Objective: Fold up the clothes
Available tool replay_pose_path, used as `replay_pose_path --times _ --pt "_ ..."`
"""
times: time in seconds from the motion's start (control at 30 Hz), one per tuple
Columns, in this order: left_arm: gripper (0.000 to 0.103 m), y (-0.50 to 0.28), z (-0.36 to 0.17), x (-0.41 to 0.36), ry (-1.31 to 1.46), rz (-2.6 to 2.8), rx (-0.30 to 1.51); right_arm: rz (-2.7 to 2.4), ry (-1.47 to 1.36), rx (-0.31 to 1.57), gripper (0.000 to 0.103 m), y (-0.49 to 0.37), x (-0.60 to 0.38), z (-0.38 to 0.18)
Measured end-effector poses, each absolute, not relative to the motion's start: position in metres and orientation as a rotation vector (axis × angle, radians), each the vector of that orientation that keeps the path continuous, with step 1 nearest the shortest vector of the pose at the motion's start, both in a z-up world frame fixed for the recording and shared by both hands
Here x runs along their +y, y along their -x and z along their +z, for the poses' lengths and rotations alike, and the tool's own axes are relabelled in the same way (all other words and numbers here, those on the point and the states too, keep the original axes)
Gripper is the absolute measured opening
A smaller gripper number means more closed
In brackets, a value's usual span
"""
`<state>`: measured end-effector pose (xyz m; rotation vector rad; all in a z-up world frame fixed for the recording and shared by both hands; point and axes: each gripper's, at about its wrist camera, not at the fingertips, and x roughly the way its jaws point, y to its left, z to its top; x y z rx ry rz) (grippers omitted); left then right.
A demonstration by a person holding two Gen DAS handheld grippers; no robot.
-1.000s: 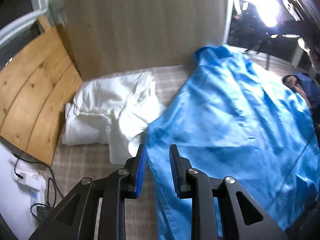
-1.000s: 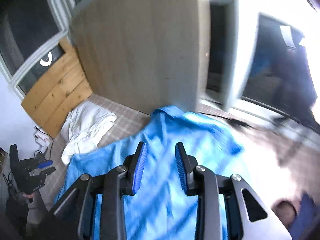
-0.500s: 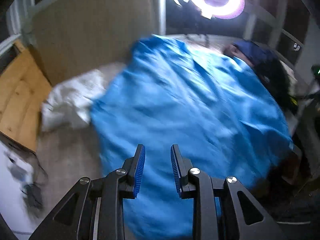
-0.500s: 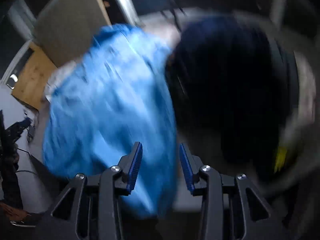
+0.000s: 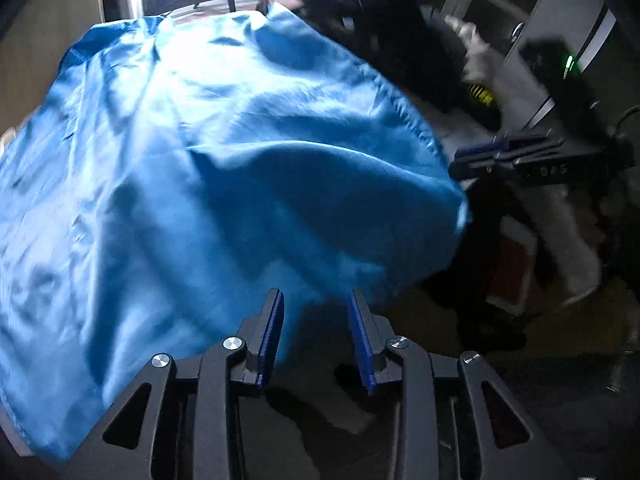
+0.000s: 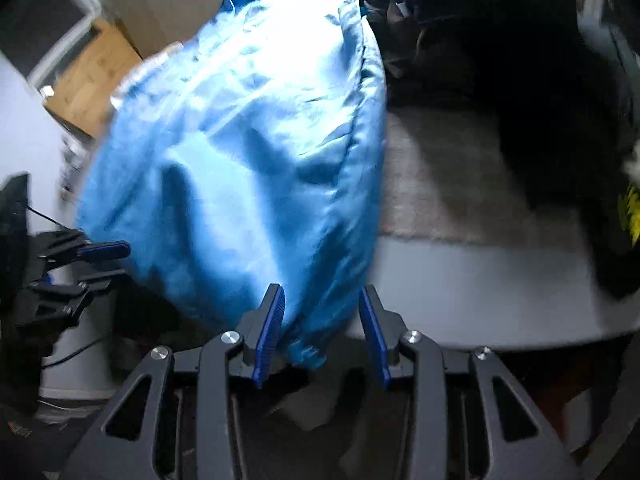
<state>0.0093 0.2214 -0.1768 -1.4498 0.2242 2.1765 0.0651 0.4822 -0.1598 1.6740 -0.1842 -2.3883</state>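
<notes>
A shiny blue garment [image 5: 200,168] lies spread over the bed and hangs over its near edge; it also fills the left of the right wrist view [image 6: 248,152]. My left gripper [image 5: 316,340] is open and empty at the garment's hanging lower edge. My right gripper [image 6: 322,332] is open, with the garment's hanging corner between its blue pads [image 6: 272,328], not pinched. The right gripper also shows side-on in the left wrist view [image 5: 516,156], beyond the garment's right corner. The left gripper shows at the left of the right wrist view [image 6: 92,256].
A heap of dark clothes [image 6: 520,80] lies on the bed to the right of the blue garment; it also shows in the left wrist view [image 5: 380,20]. The checked bed cover [image 6: 440,192] and the mattress edge [image 6: 480,288] are in view. A wooden headboard [image 6: 92,76] stands at the far left.
Both grippers have swung down from above the bed to the near, hanging edge of the blue garment. The white clothes and headboard have left the left wrist view.
</notes>
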Motion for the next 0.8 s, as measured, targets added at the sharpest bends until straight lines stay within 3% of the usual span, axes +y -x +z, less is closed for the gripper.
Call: replay_pose_path --times 0.07,0.17,0.2,0.23,0.27,0.33,0.5,0.6,0.73,0.8 --pt "0.032 -0.008 -0.188 0.25 1.461 2.175 0.247 -2.388 -1.685 -0.126 0.038 -0.056 0.481 -0.166" --pt "0.033 0.006 -0.193 0.249 1.5 2.235 0.133 -2.351 -1.683 -0.123 0.037 -0.046 0.481 -0.177" --pt "0.034 0.01 -0.194 0.249 1.513 2.254 0.094 -2.343 -1.656 -0.119 0.032 -0.046 0.482 -0.176" --pt "0.033 0.013 -0.194 0.248 1.522 2.265 0.061 -2.325 -1.656 -0.114 0.015 -0.047 0.482 -0.177" --pt "0.03 0.014 -0.194 0.25 1.53 2.262 0.039 -2.307 -1.655 -0.109 0.008 -0.048 0.483 -0.177" --pt "0.004 0.013 -0.192 0.258 1.521 2.211 0.008 -2.274 -1.653 -0.137 0.004 -0.051 0.492 -0.175" --pt "0.002 -0.014 -0.182 0.279 1.462 2.156 0.053 -2.251 -1.703 -0.279 0.004 -0.064 0.537 -0.169" --pt "0.004 -0.023 -0.187 0.286 1.48 2.176 0.158 -2.307 -1.703 -0.189 0.007 -0.06 0.537 -0.161" --pt "0.018 -0.018 -0.185 0.277 1.529 2.231 0.138 -2.323 -1.636 -0.214 0.049 -0.042 0.528 -0.151" --pt "0.025 -0.019 -0.176 0.272 1.507 2.289 0.151 -2.335 -1.595 -0.17 0.051 -0.031 0.517 -0.149"
